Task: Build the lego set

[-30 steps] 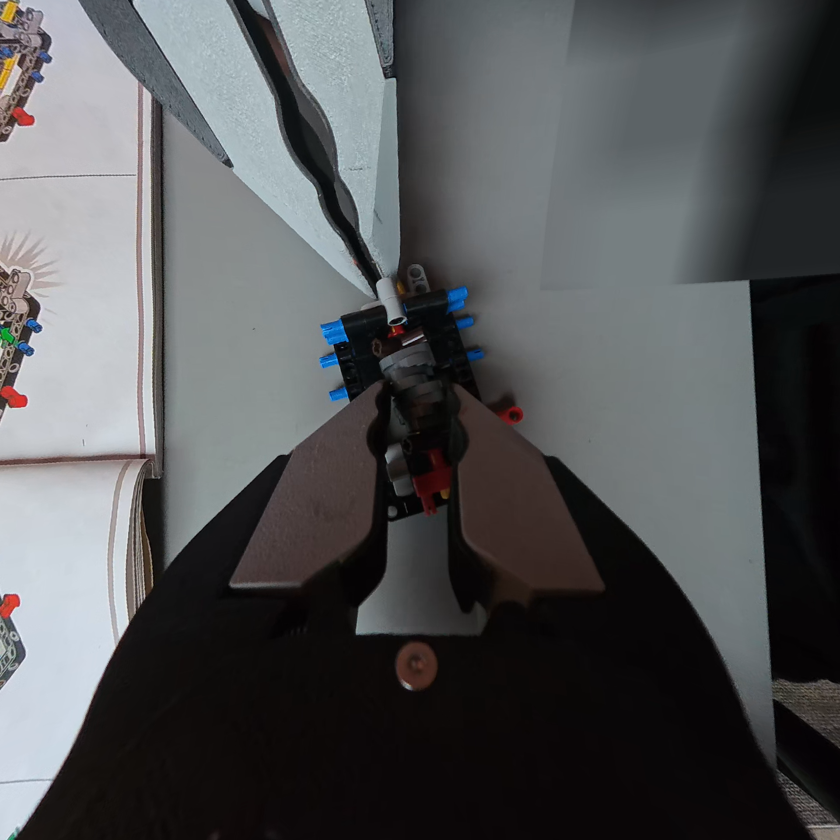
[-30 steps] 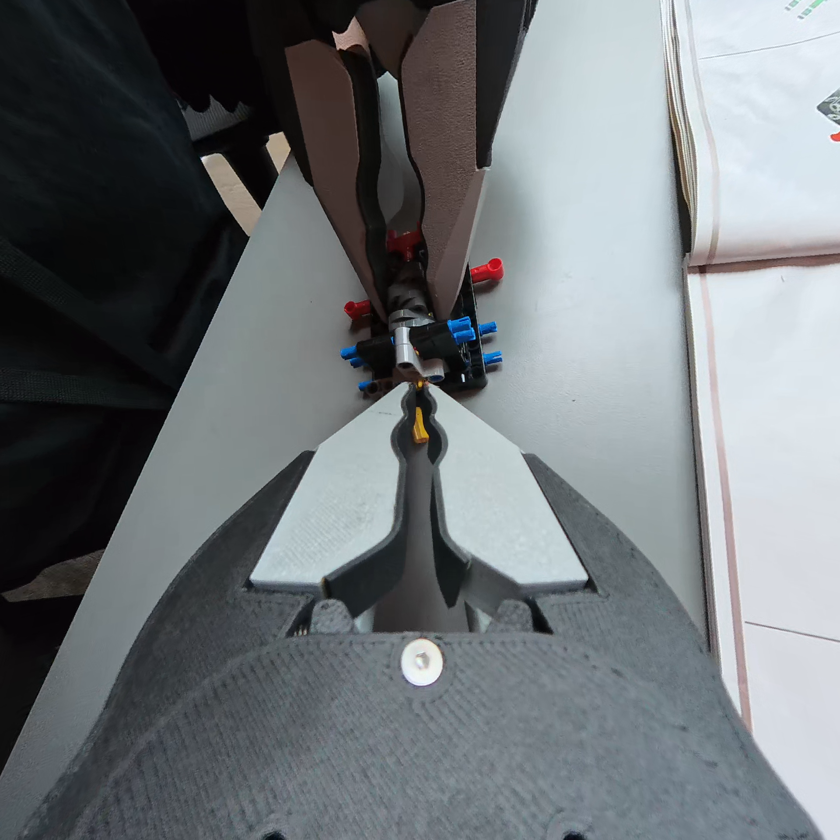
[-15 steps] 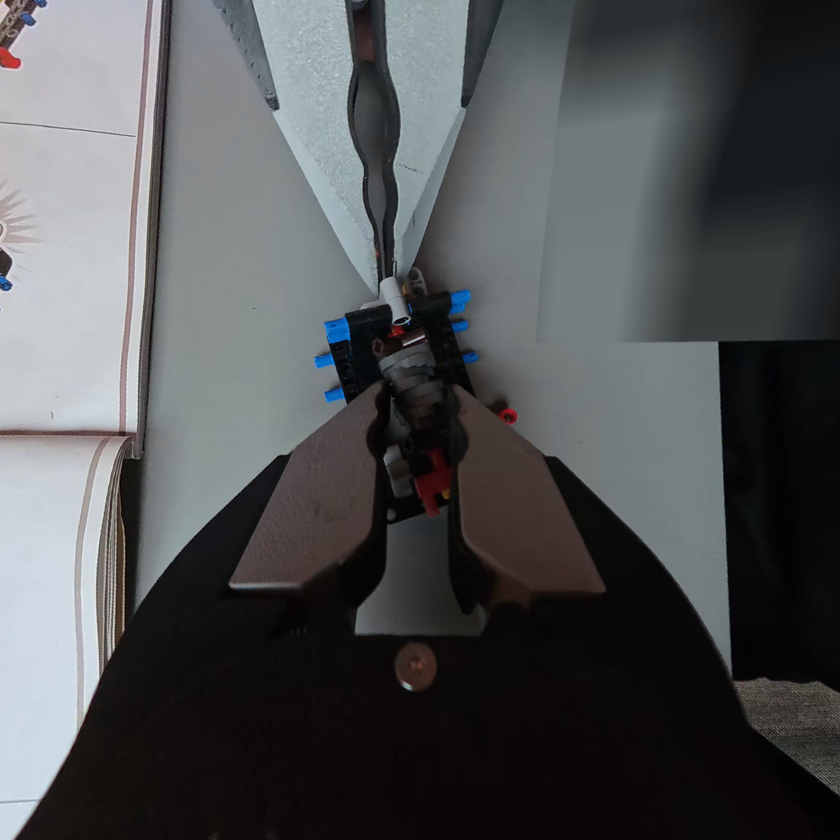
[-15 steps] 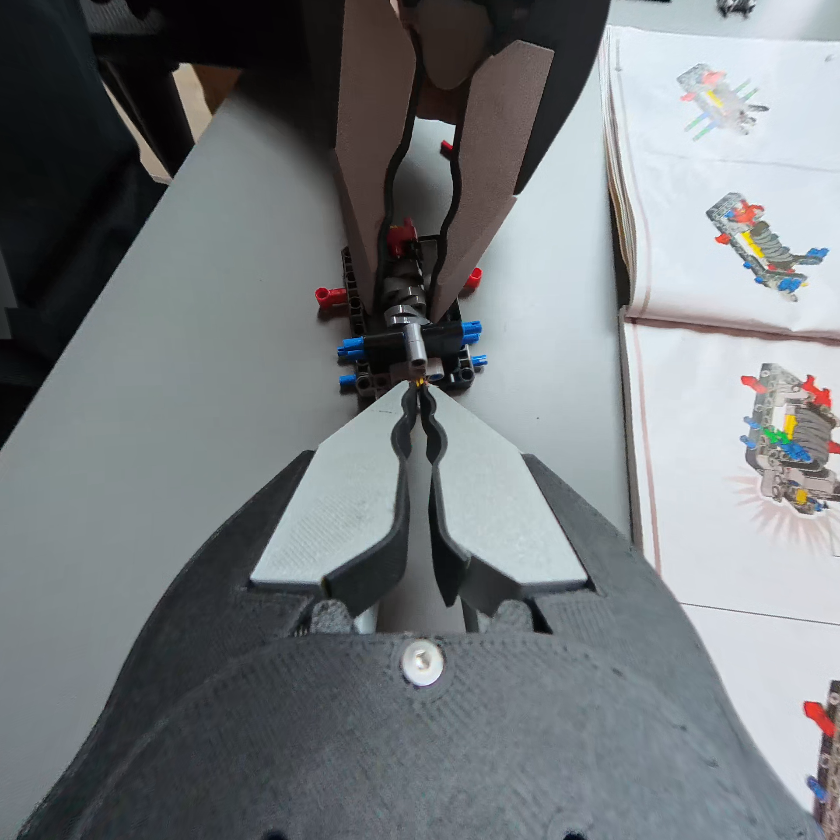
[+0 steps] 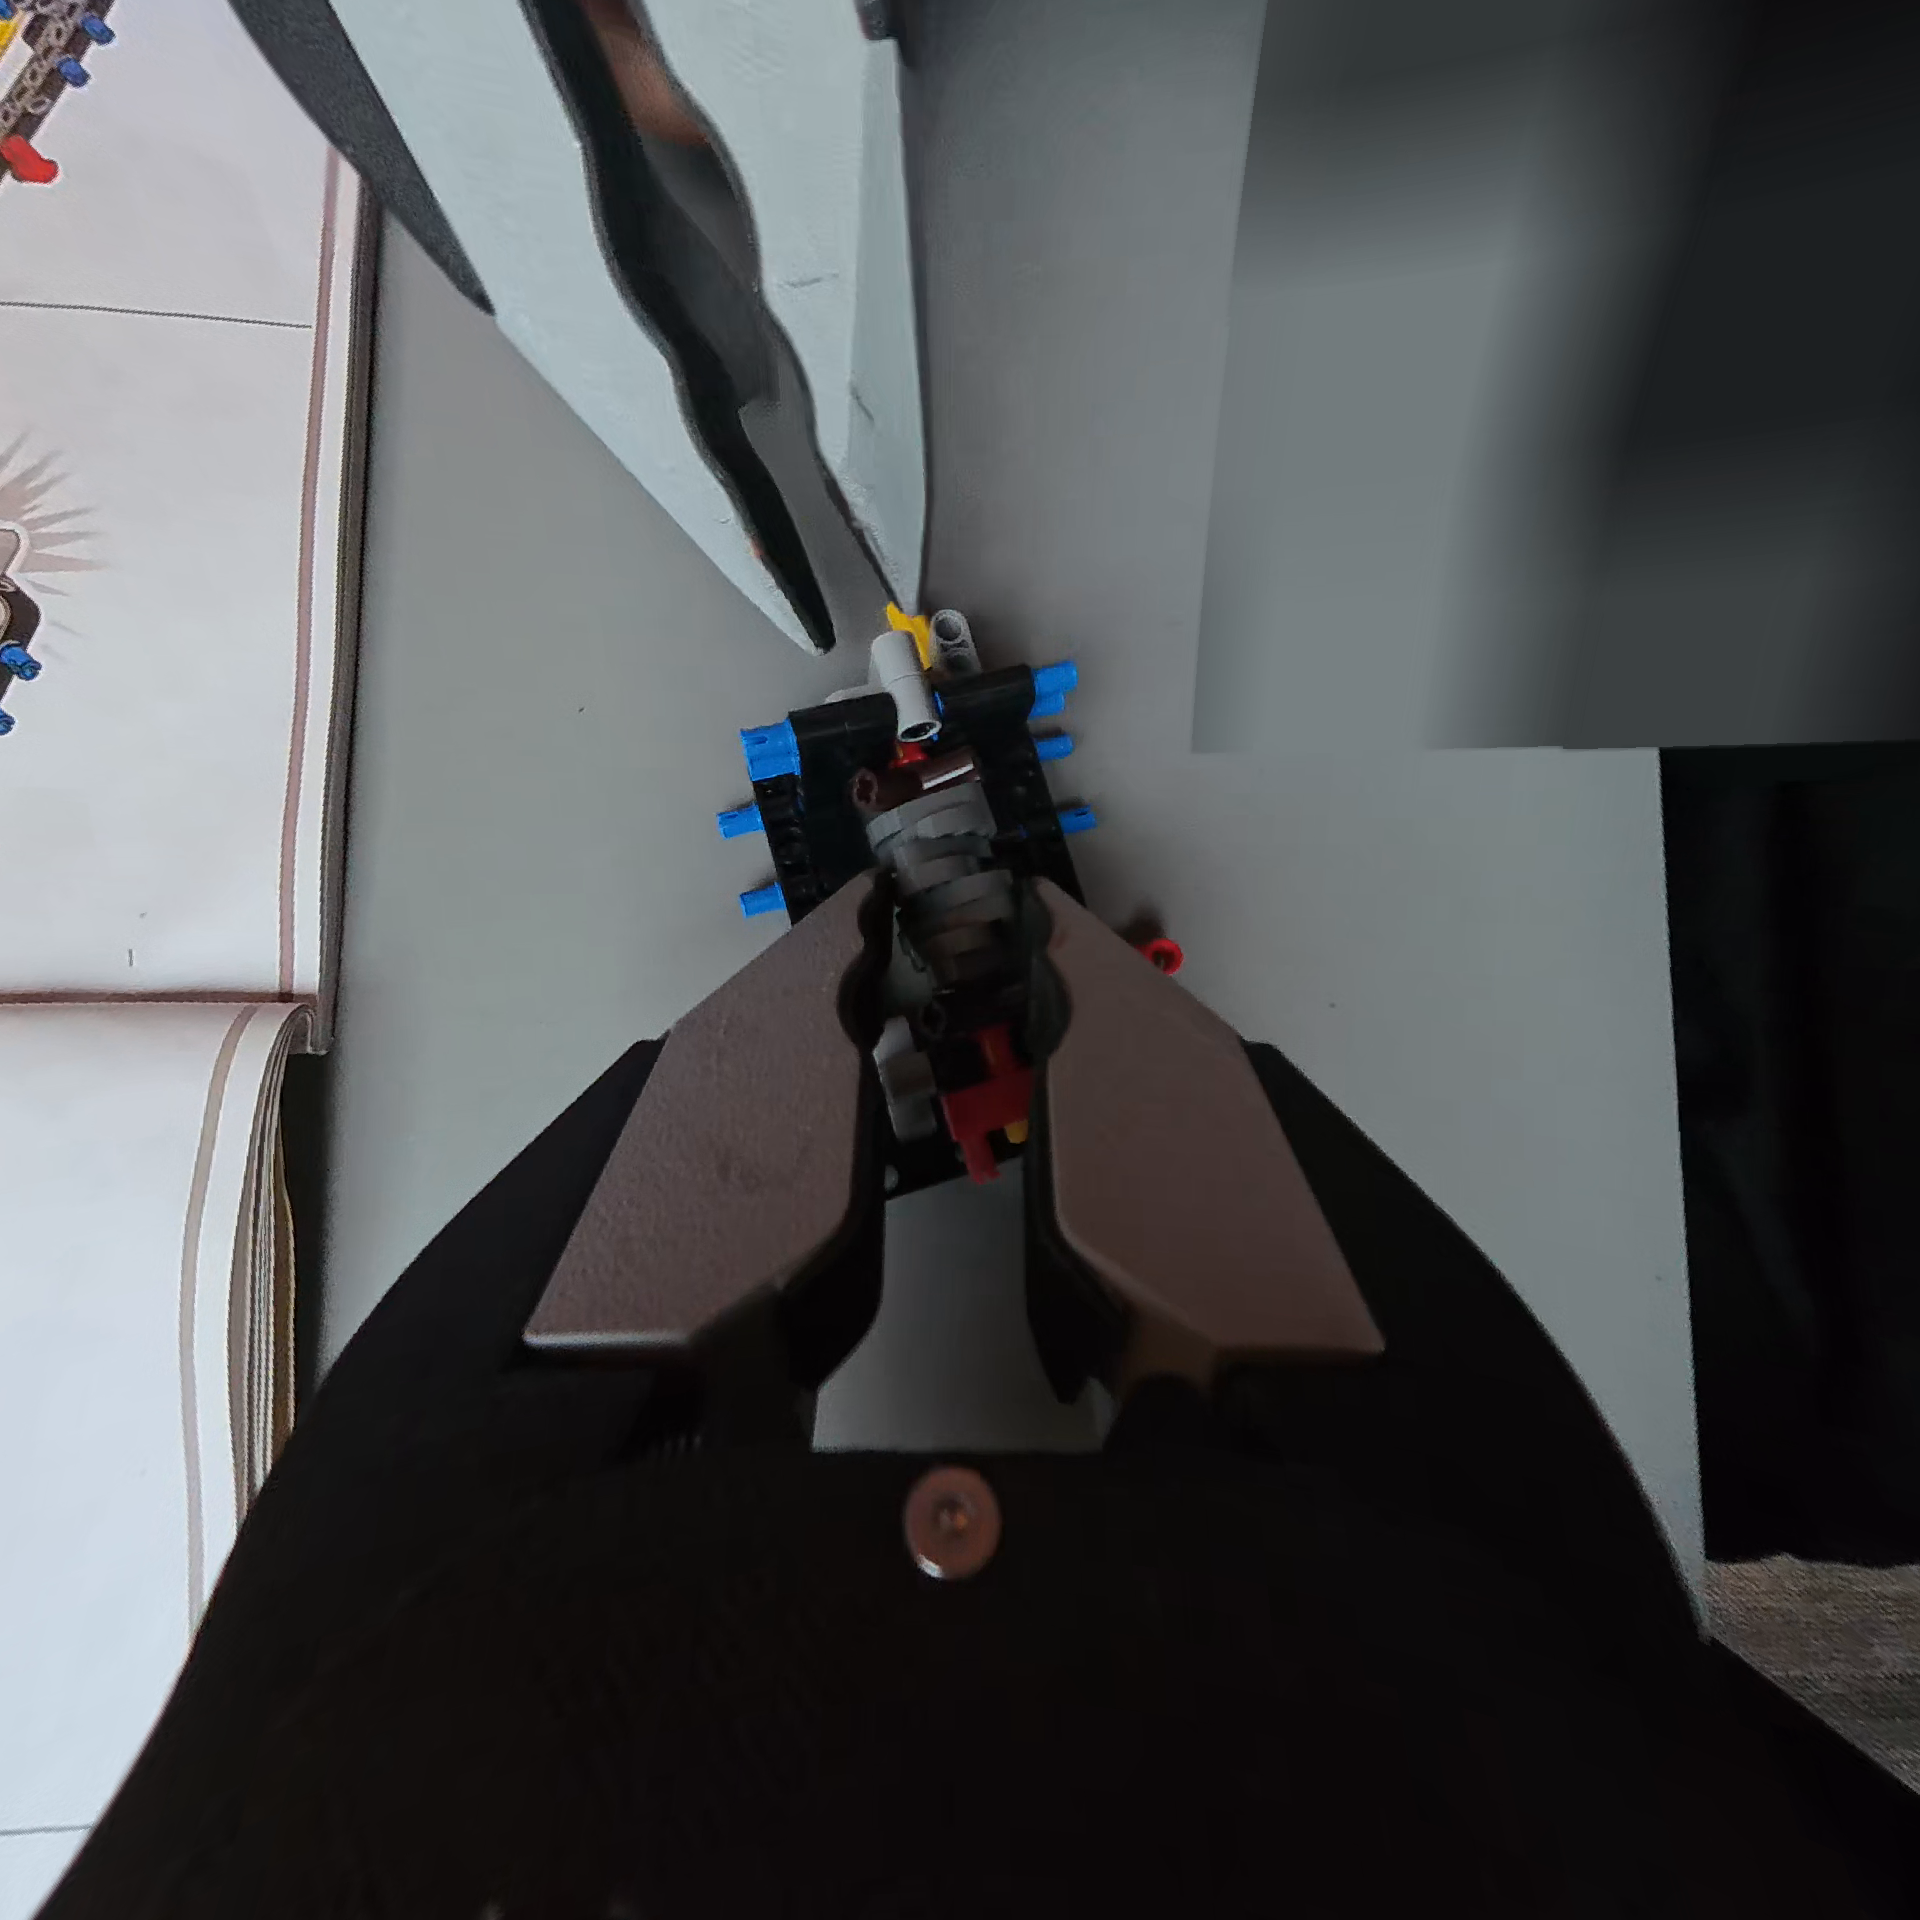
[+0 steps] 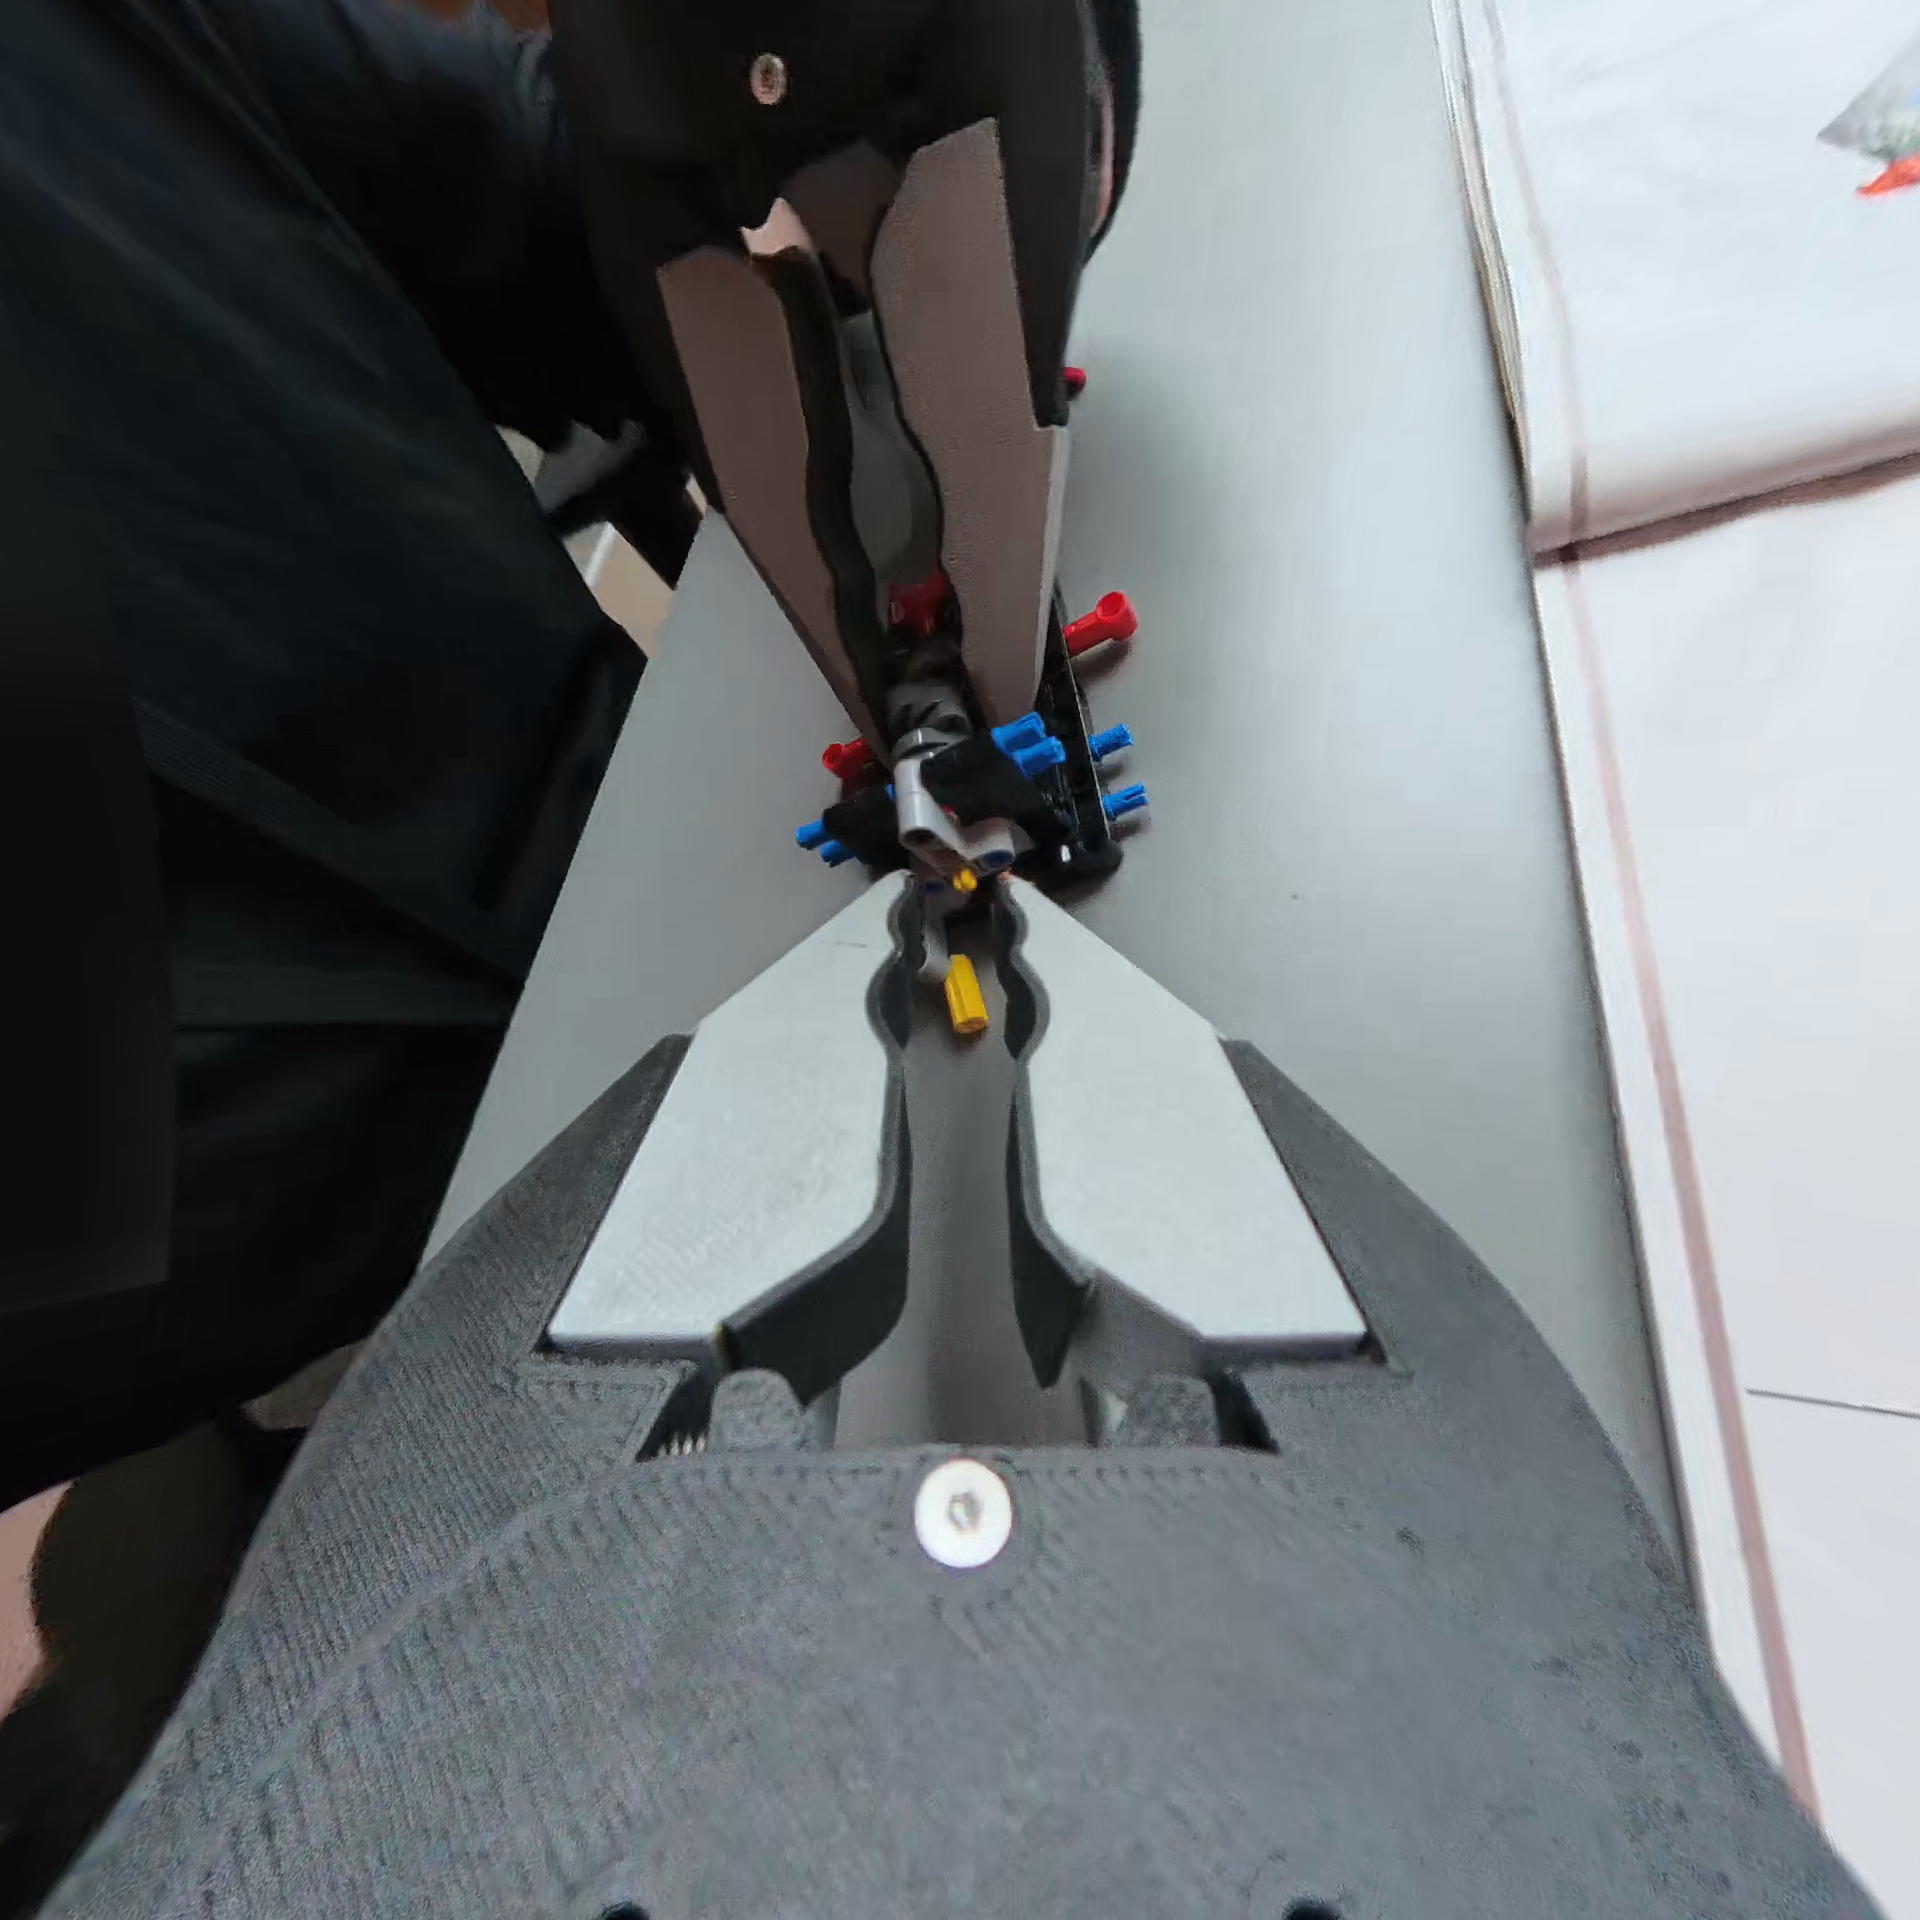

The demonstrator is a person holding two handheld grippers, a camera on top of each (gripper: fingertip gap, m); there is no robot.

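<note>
The lego assembly is a black frame with blue pins, red pins and a grey ribbed shaft, lying on the grey table. My left gripper, with brown fingers, is shut on its shaft from the near end. My right gripper, with light grey fingers, meets the assembly's other end, fingers slightly apart. A yellow piece sticks out from that end between the right pads, which do not visibly touch it. The yellow piece also shows beside the right gripper in the left wrist view. The left gripper shows opposite.
An open instruction booklet lies beside the assembly, at the right in the right wrist view. The table edge runs close on the other side, with a person in dark clothing beyond it. The tips of one gripper are about 5 cm away from the tips of the other.
The right gripper's fingers, closed at the tips half a second ago, have parted a little around the yellow piece. The left gripper has kept its hold while both views swung sideways.
</note>
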